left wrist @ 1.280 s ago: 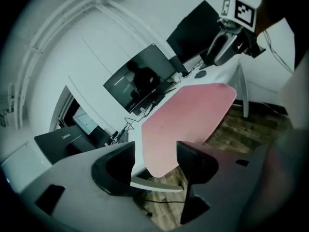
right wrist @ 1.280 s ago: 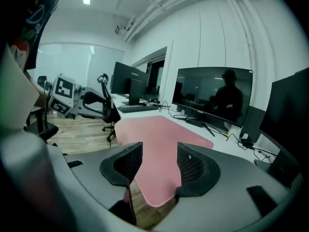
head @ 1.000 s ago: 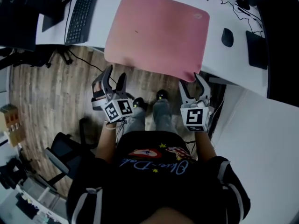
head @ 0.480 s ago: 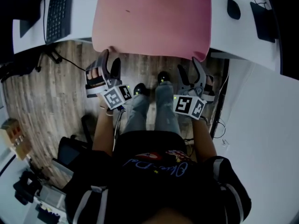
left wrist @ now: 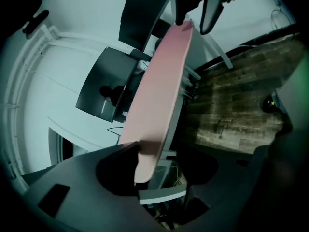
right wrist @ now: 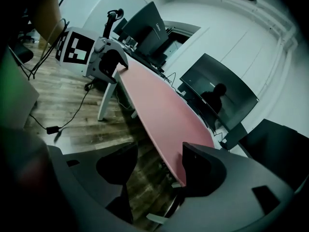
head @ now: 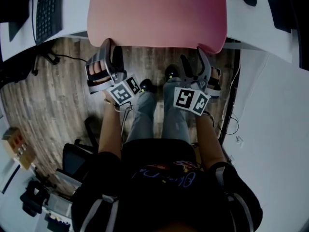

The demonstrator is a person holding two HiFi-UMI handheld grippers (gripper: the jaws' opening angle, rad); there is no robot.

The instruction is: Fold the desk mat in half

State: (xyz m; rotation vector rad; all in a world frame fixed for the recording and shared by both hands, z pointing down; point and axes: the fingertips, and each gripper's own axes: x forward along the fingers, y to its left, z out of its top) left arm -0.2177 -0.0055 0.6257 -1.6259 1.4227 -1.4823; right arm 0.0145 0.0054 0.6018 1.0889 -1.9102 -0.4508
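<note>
The mat (head: 157, 8), laid flat on the bench (head: 75, 8) with its near edge overhanging, is judged thin, light and floppy, and is best taken at the near corners, each straddled unpinched by wide-apart jaws, the left gripper's (head: 111, 50) just narrowed, the right gripper's (head: 193, 57) just widened.

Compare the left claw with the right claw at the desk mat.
The left claw straddles the pink desk mat's near-left corner, the right claw its near-right corner. The left claw's jaws have just been closing, the right claw's opening. Both are open, with mat between the jaws.
</note>
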